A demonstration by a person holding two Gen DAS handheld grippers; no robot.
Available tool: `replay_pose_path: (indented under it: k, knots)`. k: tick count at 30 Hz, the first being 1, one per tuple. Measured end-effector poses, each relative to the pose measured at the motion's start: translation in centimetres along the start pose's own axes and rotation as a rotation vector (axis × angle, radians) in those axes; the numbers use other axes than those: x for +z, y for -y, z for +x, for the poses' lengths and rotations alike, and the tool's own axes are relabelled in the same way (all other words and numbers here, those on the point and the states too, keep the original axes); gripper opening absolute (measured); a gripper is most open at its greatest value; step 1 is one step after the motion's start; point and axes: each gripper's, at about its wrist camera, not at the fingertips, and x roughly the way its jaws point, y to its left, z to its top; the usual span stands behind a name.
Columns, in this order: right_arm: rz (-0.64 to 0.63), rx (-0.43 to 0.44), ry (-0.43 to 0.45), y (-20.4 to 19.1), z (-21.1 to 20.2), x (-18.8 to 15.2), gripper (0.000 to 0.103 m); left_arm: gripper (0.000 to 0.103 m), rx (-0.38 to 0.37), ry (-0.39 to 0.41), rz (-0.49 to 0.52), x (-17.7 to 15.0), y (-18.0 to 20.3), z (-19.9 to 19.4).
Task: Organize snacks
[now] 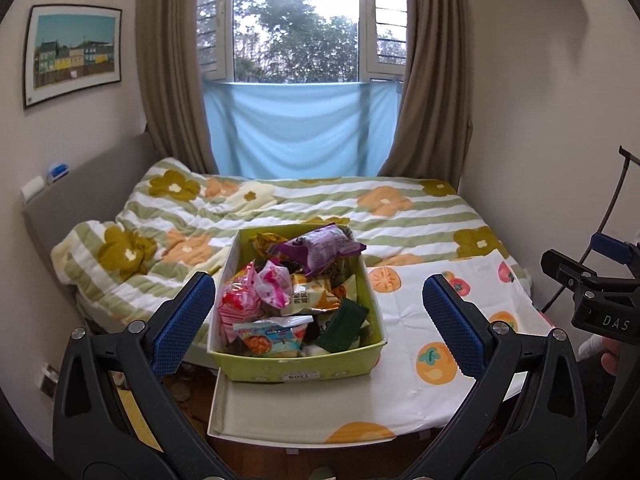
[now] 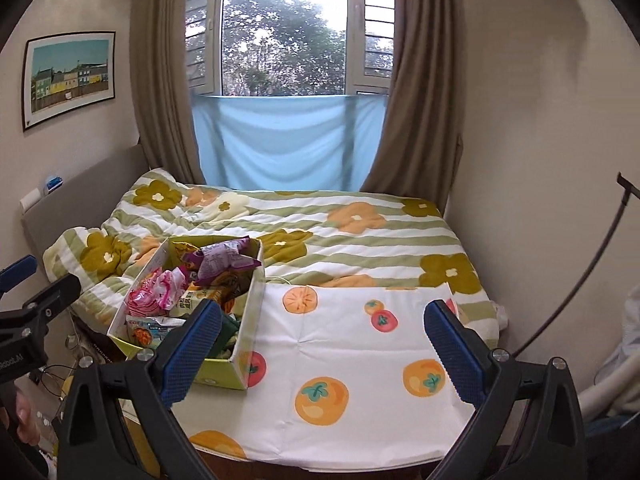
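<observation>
Blue-padded fingers of the left hand-held gripper (image 1: 318, 320) stand wide apart with nothing between them, and straight ahead of them, framed in the gap, sits the green snack box (image 1: 298, 364) on a persimmon-print cloth (image 1: 420, 364) spread over the near end of the bed (image 1: 400, 216). Loose packets fill the box in a heap: a purple bag (image 1: 320, 250) on top at the far end, pink wrappers (image 1: 256, 292) toward the left finger, a blue-and-orange packet (image 1: 272, 336) at the near wall. Its long axis runs away from the gripper, the short wall facing it. A white lid or tray (image 1: 256, 412) lies just under its near edge. The right hand-held gripper (image 2: 320, 348), also spread and empty, has the box ahead and to its left, partly behind its left finger; bare cloth lies straight before it. The left is the better lined up with the box. Whether the heap awaits sorting or has just been gathered cannot be told.
</observation>
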Motion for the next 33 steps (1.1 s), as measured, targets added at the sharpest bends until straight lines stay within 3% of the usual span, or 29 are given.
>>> replay_pose_path:
  k: [10,33]
  knots:
    - [0.033,-0.014,-0.003,2.0,-1.8,-1.6,0.101,0.103,-0.015,-0.014,-0.003,-1.1,0.9,-1.1]
    - [0.037,-0.008,0.016,2.3,-2.3,-1.5,0.101,0.103,-0.017,-0.007,0.001,-0.6,1.8,-2.0]
